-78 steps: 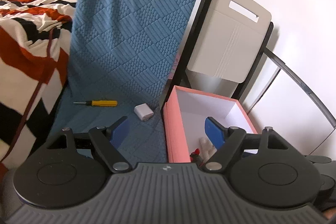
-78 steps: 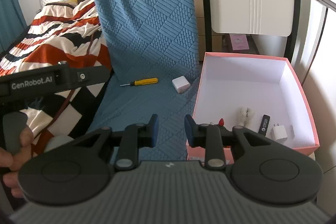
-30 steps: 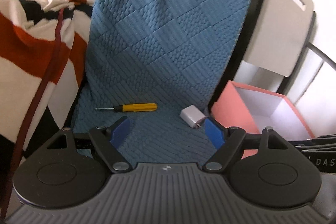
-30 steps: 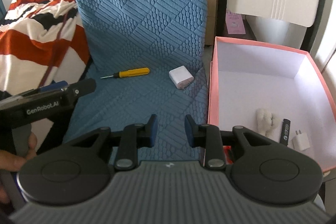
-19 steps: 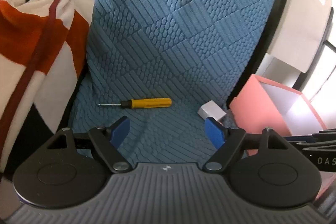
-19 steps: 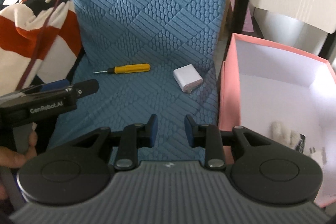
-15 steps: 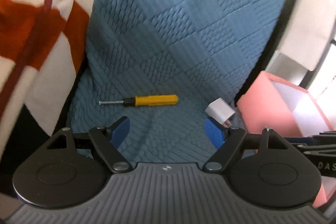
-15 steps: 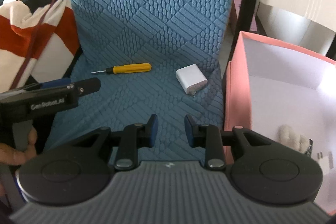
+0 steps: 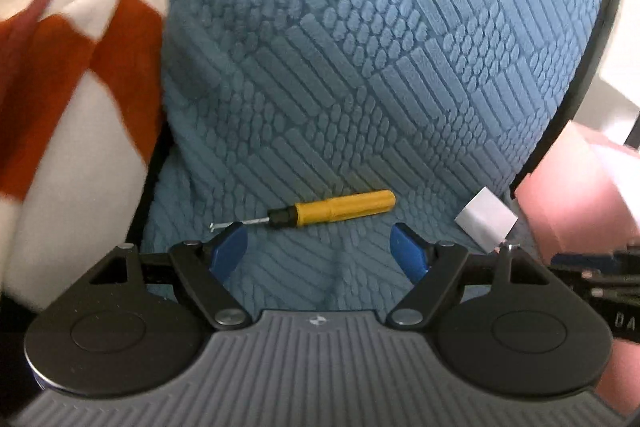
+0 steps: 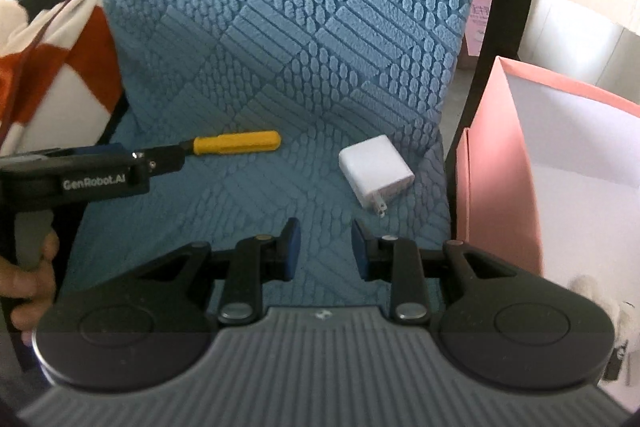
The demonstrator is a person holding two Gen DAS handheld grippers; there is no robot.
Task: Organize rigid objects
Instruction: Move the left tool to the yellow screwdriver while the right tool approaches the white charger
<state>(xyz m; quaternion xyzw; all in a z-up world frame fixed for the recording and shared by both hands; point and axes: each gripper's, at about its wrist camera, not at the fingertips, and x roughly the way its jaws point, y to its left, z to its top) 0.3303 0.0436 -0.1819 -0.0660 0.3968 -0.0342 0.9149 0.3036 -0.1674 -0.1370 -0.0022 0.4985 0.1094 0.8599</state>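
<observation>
A yellow-handled screwdriver [image 9: 332, 211] lies on the blue quilted chair seat [image 9: 304, 267], its metal tip to the left. My left gripper [image 9: 320, 251] is open and empty, its blue pads just short of the screwdriver. A white plug charger [image 10: 376, 171] lies on the seat to the right, prongs toward me; it also shows in the left wrist view [image 9: 486, 221]. My right gripper [image 10: 322, 253] is open with a narrow gap and empty, a little short of the charger. In the right wrist view the left gripper [image 10: 160, 161] reaches the screwdriver [image 10: 238, 142] from the left.
A pink box with a white inside [image 10: 500, 187] stands right of the chair, holding a fluffy white item [image 10: 592, 295]. The chair's black frame [image 10: 496, 27] rises between seat and box. A striped red, white and black blanket [image 9: 60, 87] lies to the left.
Both grippers have moved forward and down toward the seat. The screwdriver now sits just ahead of the left pads, the charger closer to the right gripper. Jaw openings are unchanged.
</observation>
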